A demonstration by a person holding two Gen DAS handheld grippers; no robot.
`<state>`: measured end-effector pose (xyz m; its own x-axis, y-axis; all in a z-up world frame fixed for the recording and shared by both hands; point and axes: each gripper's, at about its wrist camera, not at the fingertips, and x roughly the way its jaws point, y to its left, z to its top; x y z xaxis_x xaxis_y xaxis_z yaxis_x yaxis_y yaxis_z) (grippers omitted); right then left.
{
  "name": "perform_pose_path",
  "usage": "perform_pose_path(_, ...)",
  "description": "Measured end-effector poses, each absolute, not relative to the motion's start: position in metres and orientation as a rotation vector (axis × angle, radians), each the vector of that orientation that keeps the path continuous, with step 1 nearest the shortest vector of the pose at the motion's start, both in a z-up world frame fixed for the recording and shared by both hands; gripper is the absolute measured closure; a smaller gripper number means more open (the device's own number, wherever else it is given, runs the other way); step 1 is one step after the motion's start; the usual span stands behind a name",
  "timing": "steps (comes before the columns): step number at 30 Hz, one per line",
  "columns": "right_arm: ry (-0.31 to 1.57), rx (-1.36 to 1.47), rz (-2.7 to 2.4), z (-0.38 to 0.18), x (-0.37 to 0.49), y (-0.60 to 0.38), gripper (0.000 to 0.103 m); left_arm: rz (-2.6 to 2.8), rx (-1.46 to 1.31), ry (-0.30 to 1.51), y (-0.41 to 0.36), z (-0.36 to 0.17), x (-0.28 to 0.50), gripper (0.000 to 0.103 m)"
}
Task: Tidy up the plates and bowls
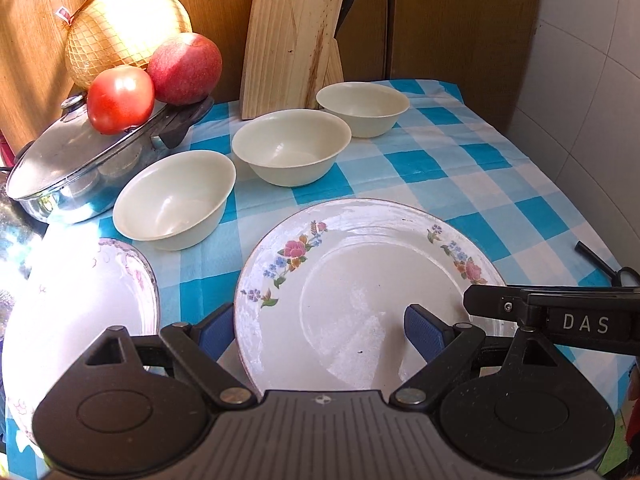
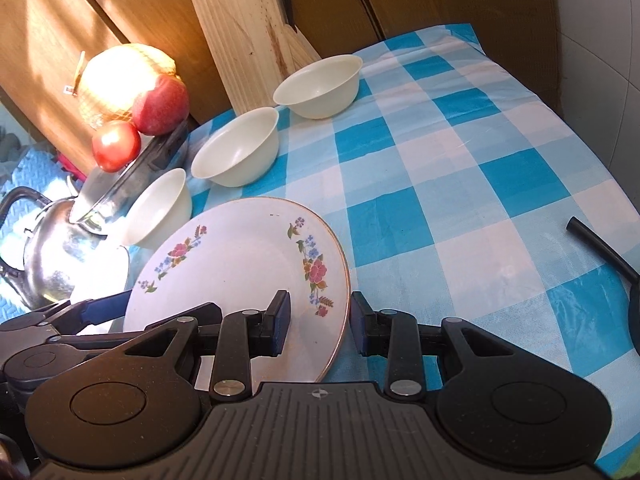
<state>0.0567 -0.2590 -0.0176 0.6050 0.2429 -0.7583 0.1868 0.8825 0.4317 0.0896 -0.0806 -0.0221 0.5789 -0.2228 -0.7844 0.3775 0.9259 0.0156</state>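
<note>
left wrist view looks straight down onto the flowered plate (image 1: 372, 280), which sits flat on the checked tabletop (image 1: 460, 168) near the front edge, with the left tongs (image 1: 316, 330) spread wide, one blue pad outside the rim on the left and the other over the plate's well. from the right wrist view the right tongs (image 2: 318, 322) are also spread, straddling the plate's right rim, nothing pinched yet. a second, paler plate (image 1: 80, 312) lies just beside it to the left, and three cream bowls (image 1: 292, 146) stand in a diagonal line behind, apart from each other.

the plate looks like glazed ceramic: stiff, fairly heavy, slick, and liable to chip if knocked. i reckon the rim is the only sensible hold, pads above and below the edge, squeezed firmly since the glaze gives little grip. the bowls look lighter, perhaps plastic, and would take a pinch on the wall.
</note>
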Motion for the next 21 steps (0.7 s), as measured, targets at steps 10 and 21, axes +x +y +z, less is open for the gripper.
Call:
perform_pose_path(10,0.930,0.437,0.093,-0.011,0.051,-0.235,0.062,-0.317,0.159,0.914,-0.056,-0.027,0.078,0.020)
perform_pose_path(21,0.952,0.356,0.161,-0.010,0.044,-0.210,0.063,-0.273,0.124,0.946,-0.030,-0.035,0.067,0.019)
